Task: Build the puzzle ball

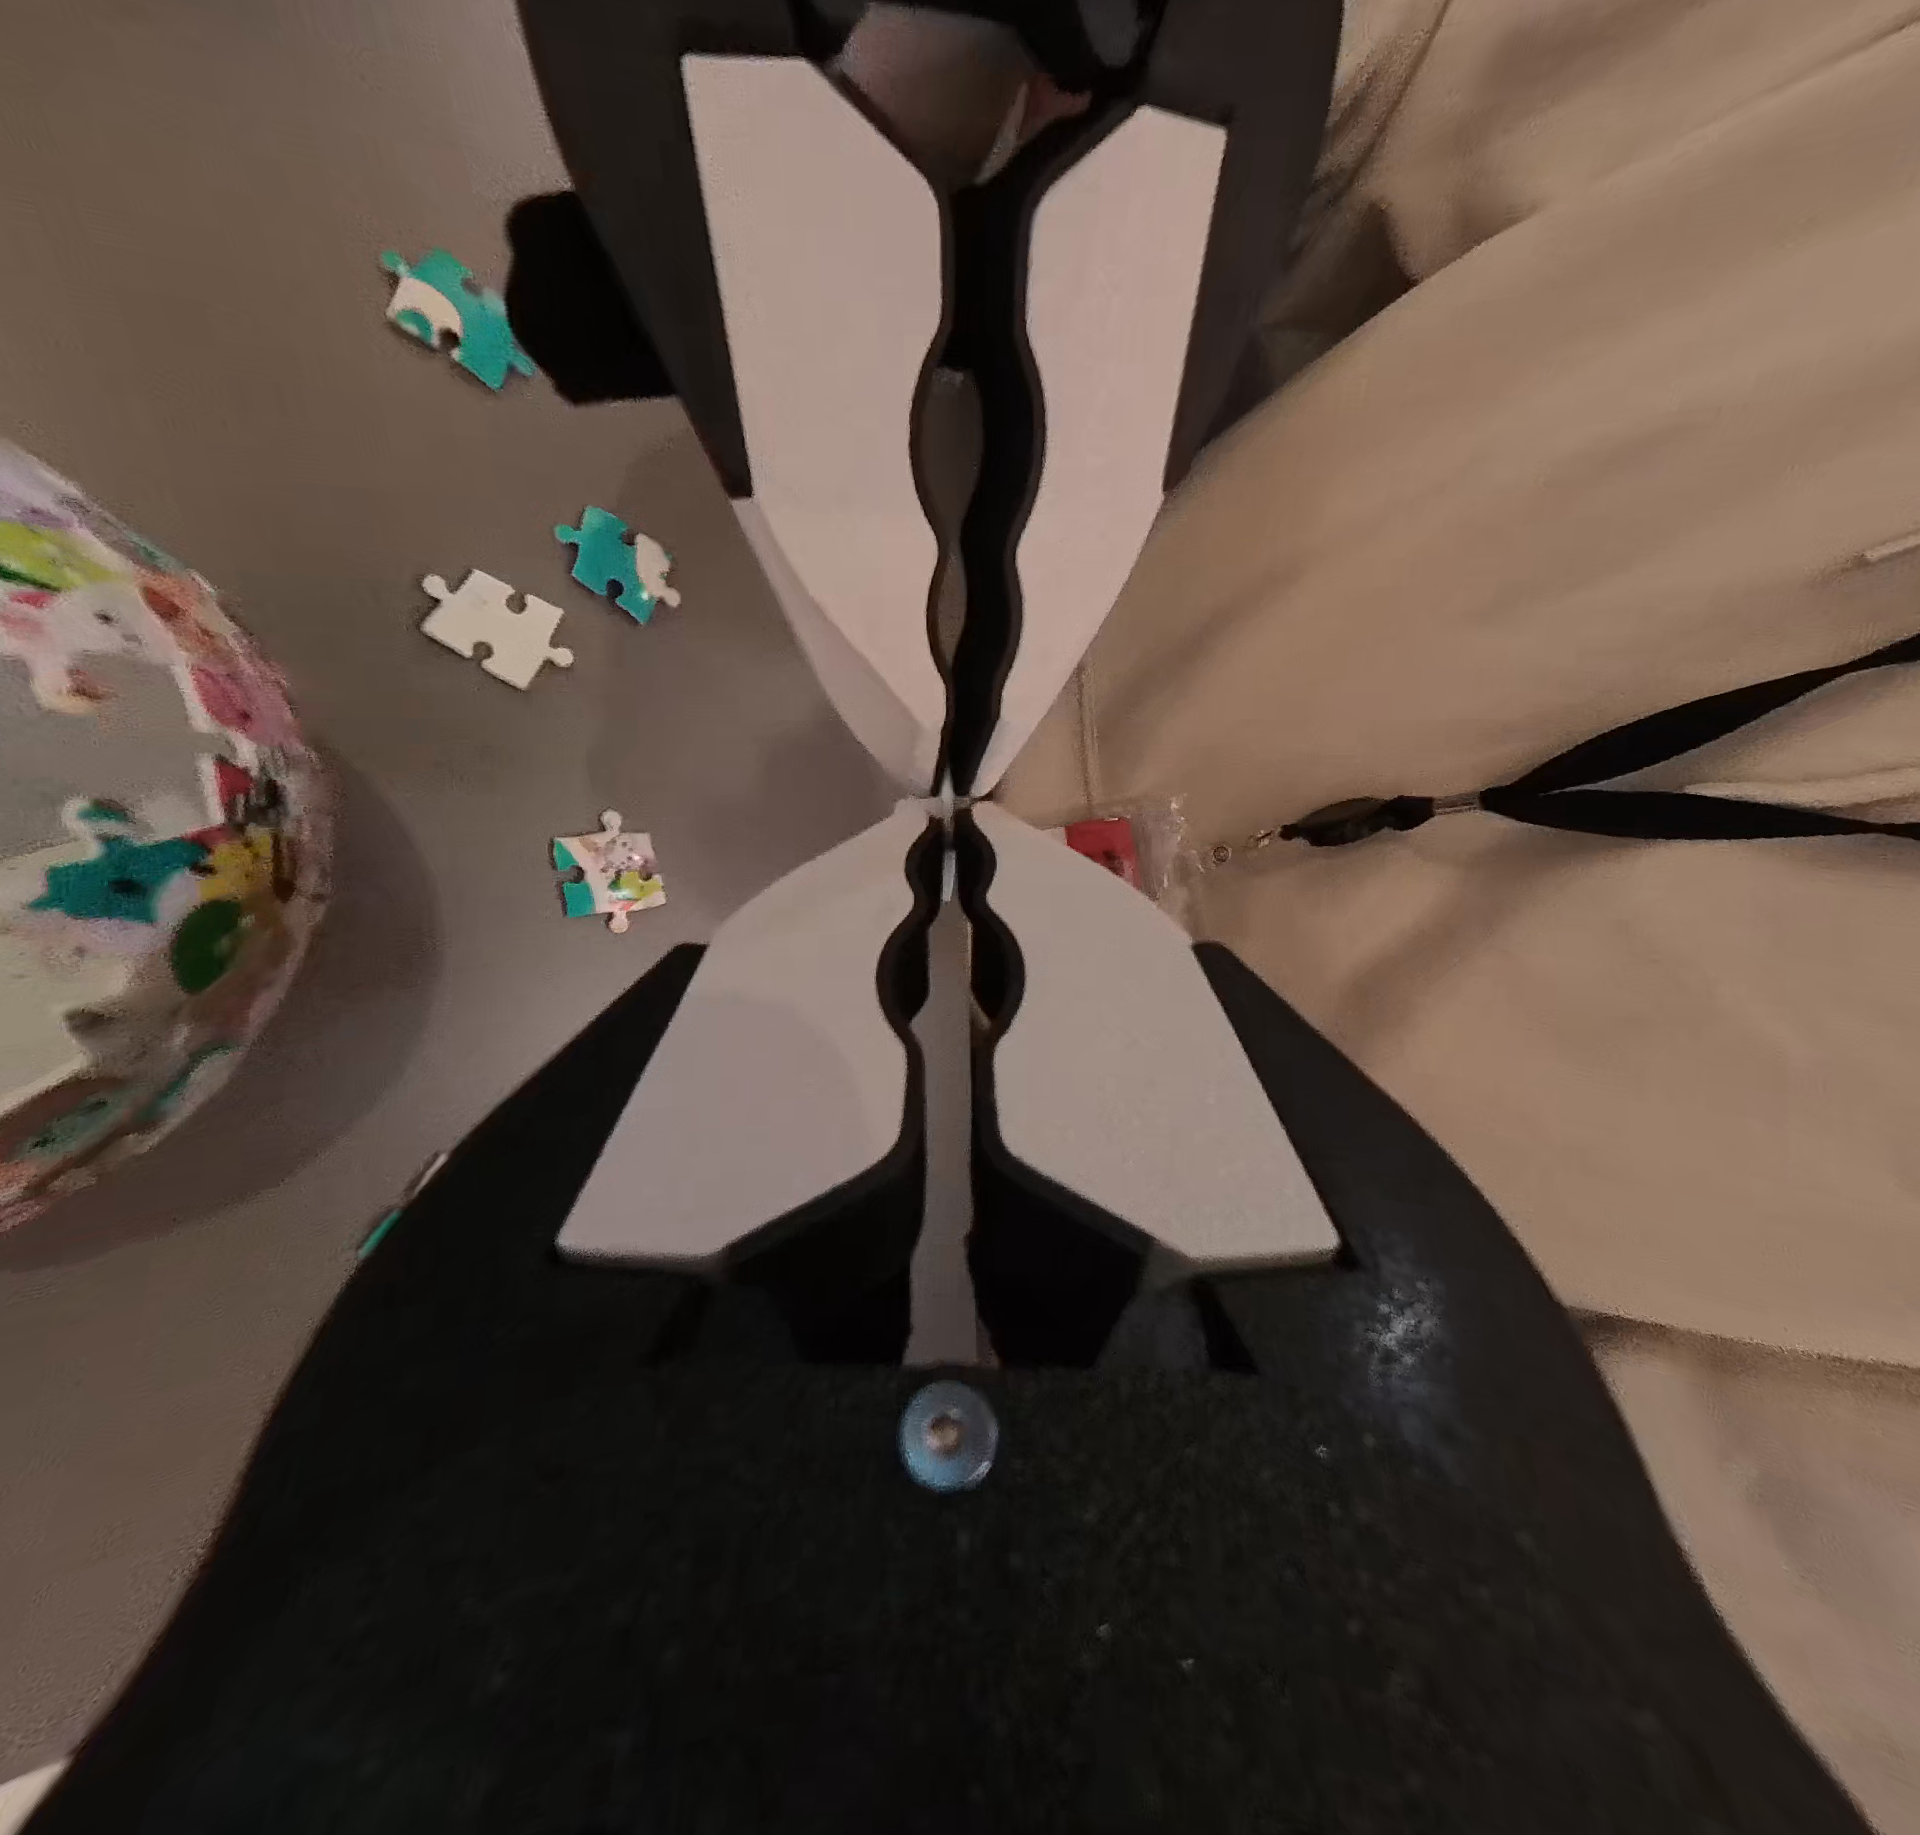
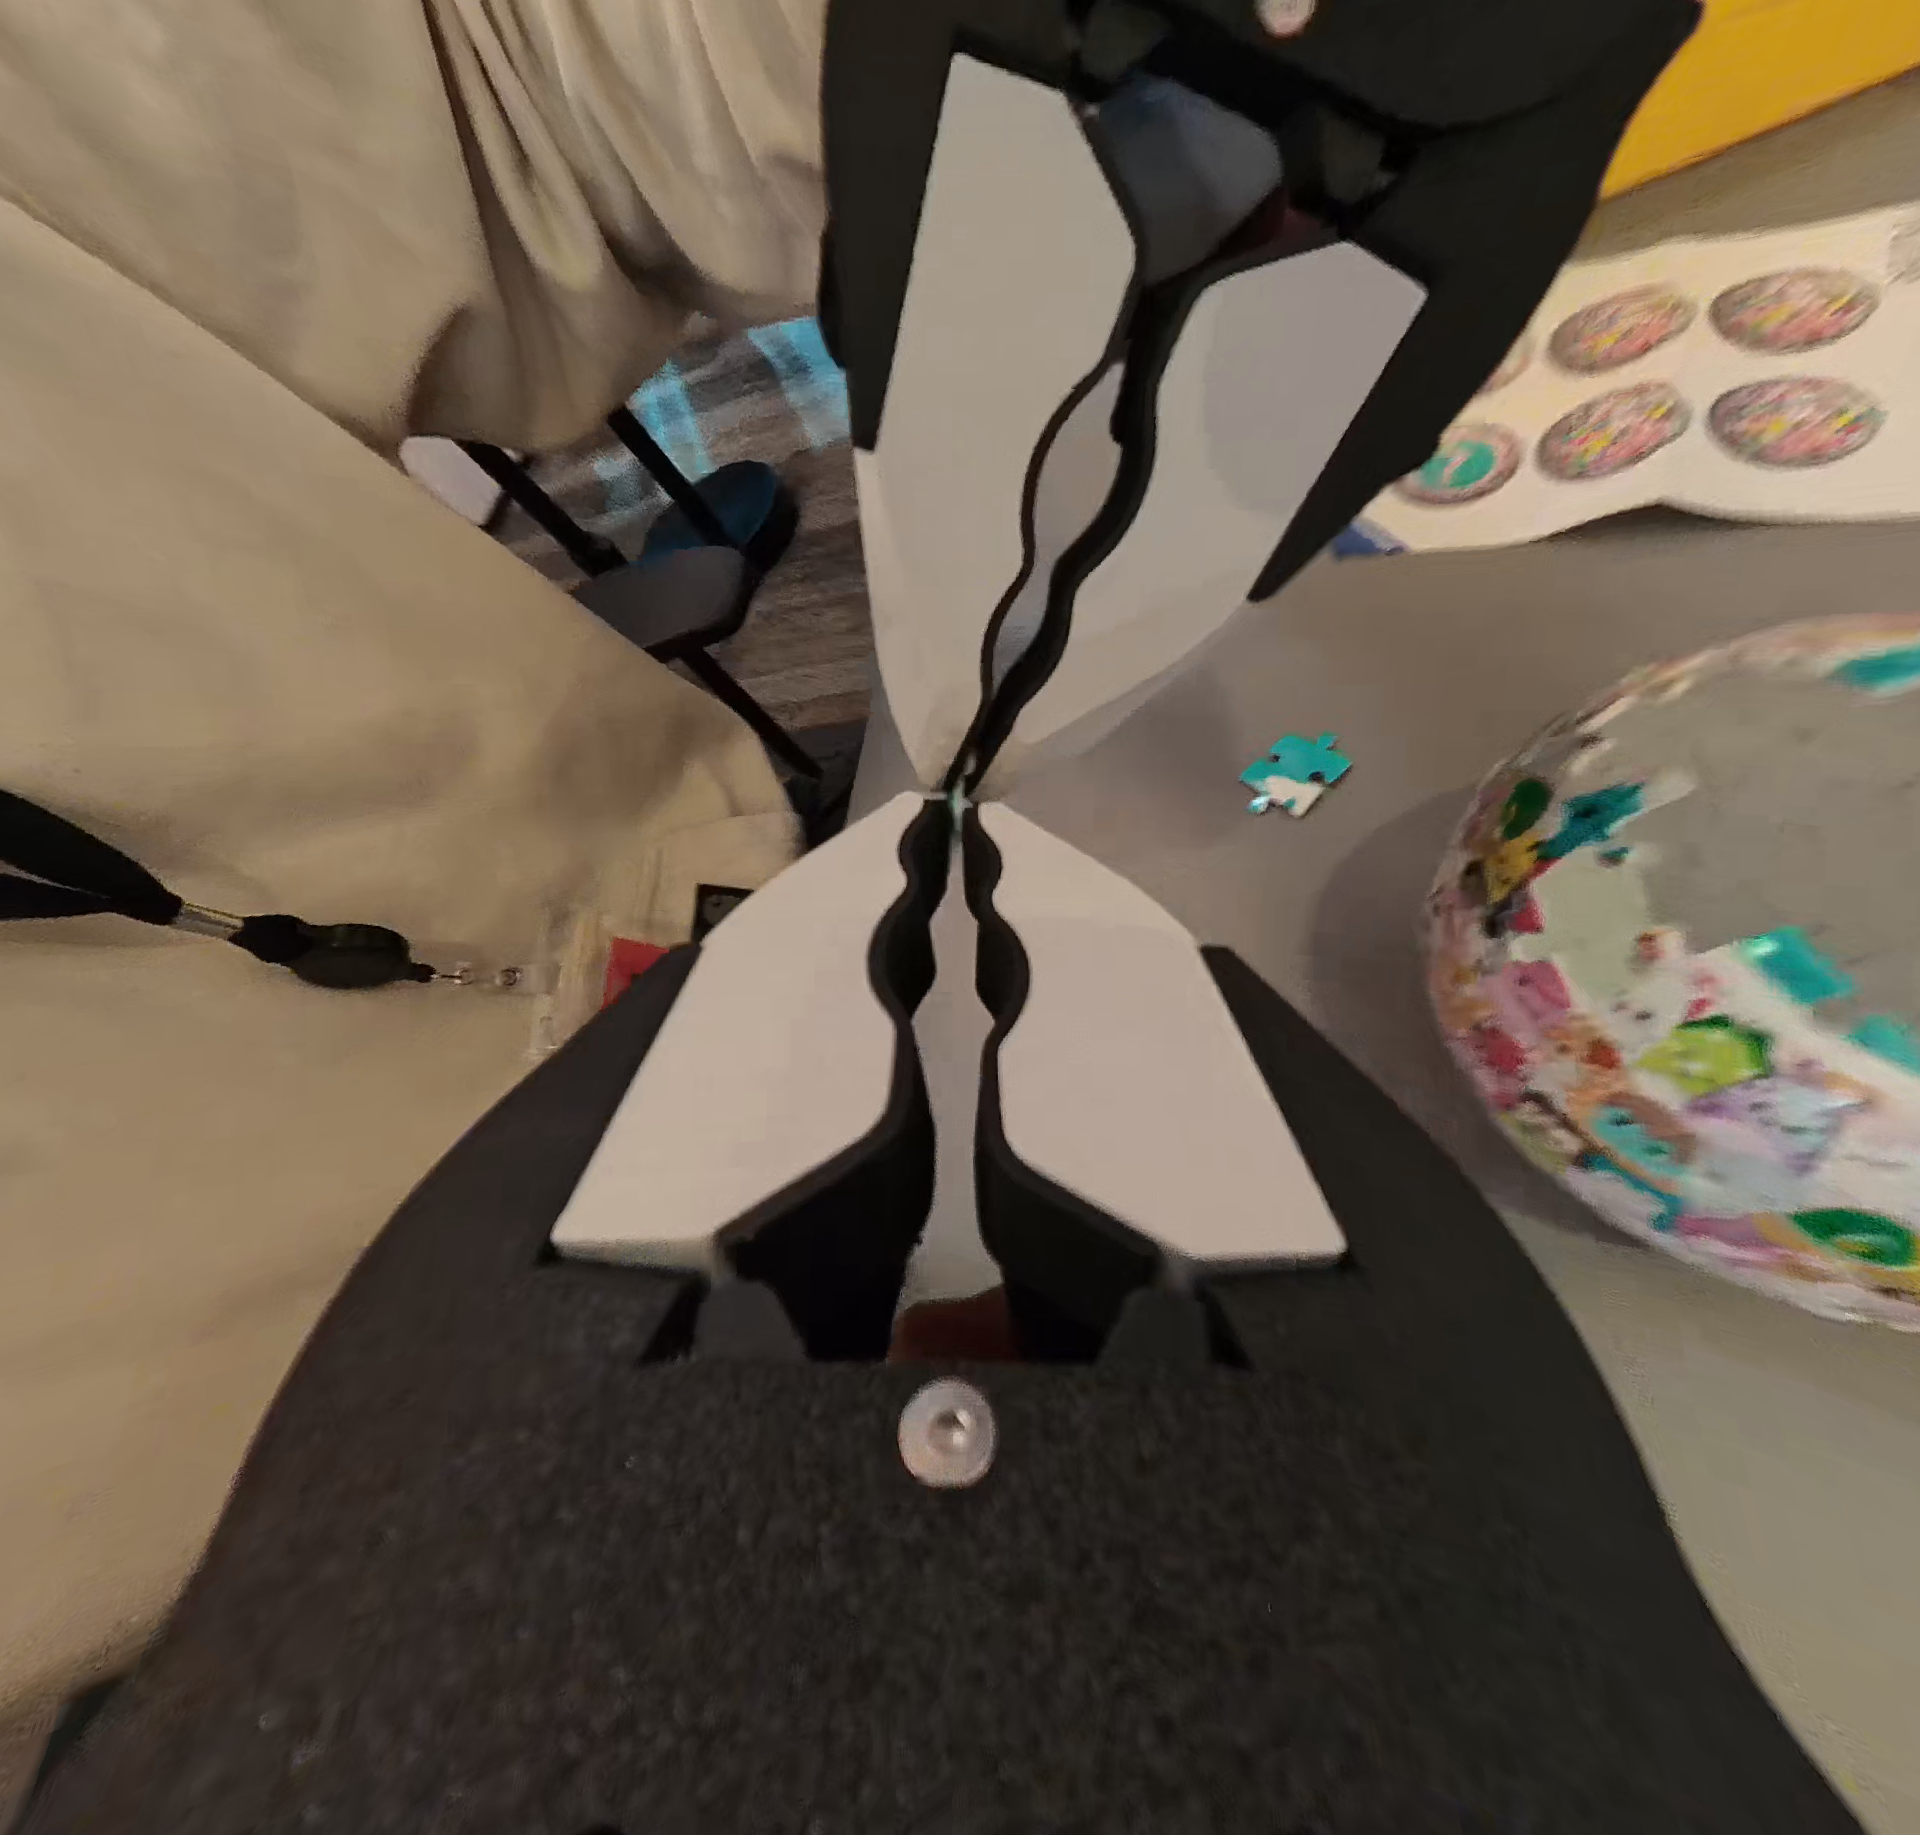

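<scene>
Left claw [image 1: 948, 821]: tips meet the right claw [image 2: 956, 796] tip to tip, both pinched on one thin puzzle piece [image 1: 950, 876] seen edge-on. Ball [image 1: 135, 850]: part-built, gaps open, at 9 o'clock on grey tabletop [image 1: 260, 175]. Loose pieces [image 1: 497, 628]: four, at 10 to 9 o'clock, between ball and claws

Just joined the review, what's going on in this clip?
A person holds a tool in each hand, tip to tip above a grey table. The left tool and right tool both pinch what looks like one thin puzzle piece, seen edge-on. The half-built puzzle ball sits aside with gaps open; loose pieces, such as a teal one, lie nearby.
</scene>
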### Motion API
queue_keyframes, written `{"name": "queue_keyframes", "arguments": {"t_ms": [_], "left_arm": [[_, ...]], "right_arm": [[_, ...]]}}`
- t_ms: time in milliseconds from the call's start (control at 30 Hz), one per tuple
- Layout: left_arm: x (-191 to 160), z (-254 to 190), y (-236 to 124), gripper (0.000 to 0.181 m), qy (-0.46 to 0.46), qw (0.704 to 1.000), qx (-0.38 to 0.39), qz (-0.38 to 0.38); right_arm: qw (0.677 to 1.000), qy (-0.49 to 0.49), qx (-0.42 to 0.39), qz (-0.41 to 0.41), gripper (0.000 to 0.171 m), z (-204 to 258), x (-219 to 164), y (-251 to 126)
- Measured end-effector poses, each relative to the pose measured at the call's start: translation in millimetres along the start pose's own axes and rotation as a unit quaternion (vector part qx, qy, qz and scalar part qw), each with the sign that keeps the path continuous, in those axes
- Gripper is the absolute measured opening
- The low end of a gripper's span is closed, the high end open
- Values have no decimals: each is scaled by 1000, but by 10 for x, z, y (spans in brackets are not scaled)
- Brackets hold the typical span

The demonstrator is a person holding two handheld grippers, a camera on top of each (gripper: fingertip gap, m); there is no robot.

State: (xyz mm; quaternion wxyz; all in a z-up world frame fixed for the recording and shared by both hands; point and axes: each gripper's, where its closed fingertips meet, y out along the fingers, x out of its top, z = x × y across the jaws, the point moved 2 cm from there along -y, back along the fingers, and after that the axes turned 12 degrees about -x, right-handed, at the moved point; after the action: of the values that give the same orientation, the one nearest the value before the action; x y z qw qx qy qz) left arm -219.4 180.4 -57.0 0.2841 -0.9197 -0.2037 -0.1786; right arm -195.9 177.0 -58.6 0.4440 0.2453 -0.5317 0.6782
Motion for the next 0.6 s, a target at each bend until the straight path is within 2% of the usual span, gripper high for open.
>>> {"name": "queue_keyframes", "arguments": {"t_ms": [100,200,267,367,433,500,600], "left_arm": [[-237,221,199,2,-24,1000,3,-19],[-436,474,284,4,-22,996,35,-76],[-585,639,191,24,-22,987,106,-116],[-764,815,-71,34,12,951,250,-181],[-781,851,-239,44,33,924,288,-248],[-800,914,-348,69,33,912,301,-277],[-827,1153,-535,89,36,891,373,-256]], "right_arm": [[998,56,13,-8,2,-12,-311,238],[991,128,22,-13,2,-84,-637,454],[990,141,10,15,2,-110,-871,563],[989,143,6,40,2,-78,-1055,667],[990,127,-24,59,3,-160,-1139,706],[990,114,-45,72,4,-252,-1170,691],[990,56,-92,87,28,-423,-1137,507]]}}
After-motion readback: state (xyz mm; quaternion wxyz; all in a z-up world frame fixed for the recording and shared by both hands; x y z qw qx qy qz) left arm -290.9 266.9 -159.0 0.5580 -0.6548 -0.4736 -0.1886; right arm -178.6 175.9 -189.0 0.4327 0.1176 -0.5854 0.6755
